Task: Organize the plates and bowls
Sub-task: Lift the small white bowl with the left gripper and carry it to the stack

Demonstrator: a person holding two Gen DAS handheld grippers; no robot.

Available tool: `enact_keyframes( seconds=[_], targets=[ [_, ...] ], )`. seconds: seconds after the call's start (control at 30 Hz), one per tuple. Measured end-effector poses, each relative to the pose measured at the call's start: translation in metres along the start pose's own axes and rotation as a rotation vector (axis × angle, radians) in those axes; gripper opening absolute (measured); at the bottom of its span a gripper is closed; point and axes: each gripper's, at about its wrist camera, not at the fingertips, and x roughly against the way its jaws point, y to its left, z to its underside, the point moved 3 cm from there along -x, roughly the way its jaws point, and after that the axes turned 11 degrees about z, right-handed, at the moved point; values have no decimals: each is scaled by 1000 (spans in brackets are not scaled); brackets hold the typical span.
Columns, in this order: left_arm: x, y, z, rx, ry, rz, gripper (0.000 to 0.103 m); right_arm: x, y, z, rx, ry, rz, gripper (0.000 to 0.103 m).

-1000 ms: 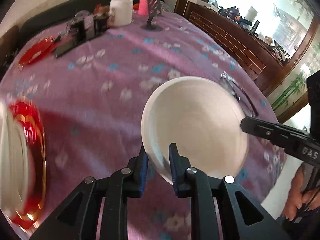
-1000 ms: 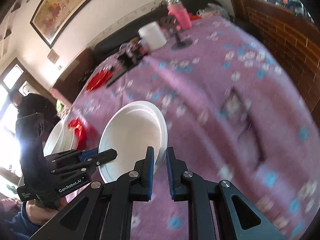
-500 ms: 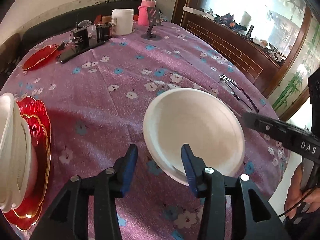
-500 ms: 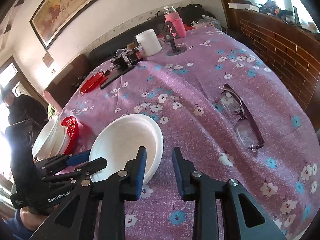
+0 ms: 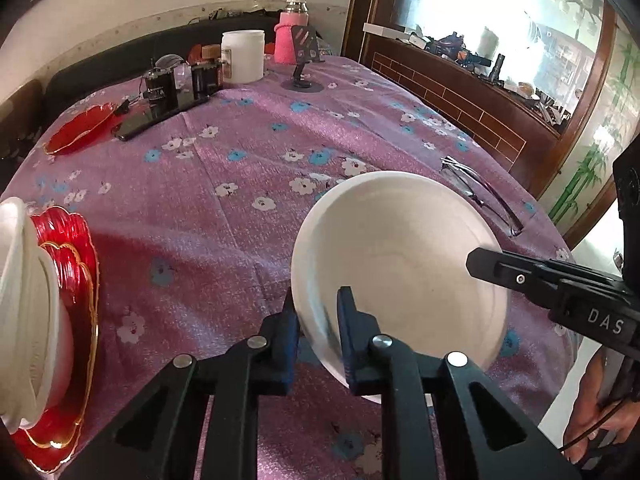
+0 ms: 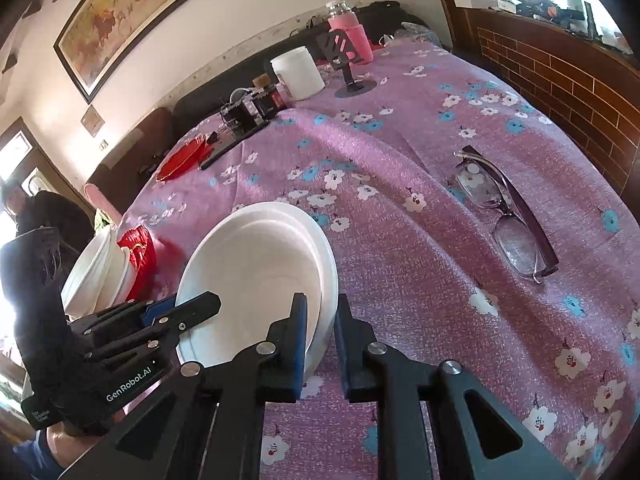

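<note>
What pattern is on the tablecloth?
The tablecloth is purple-pink with small white and blue flowers, clearest in the right wrist view.

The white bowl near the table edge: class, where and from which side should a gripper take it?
Grip the white bowl by its thin raised rim, coming from the near table edge, one finger inside and one outside, as the left gripper does.

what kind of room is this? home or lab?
Most likely a home dining or living room. A round table under a floral purple cloth holds household clutter: eyeglasses, a pink flask, a white jar. A framed painting hangs above a dark sofa.
</note>
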Motion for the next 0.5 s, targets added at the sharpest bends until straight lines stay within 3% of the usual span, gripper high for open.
enact_keyframes(
  seconds=[0.5],
  targets=[
    [31,10,1,-12,-74,-58,17,6,28,-3,36,-22,-20,14]
  ],
)
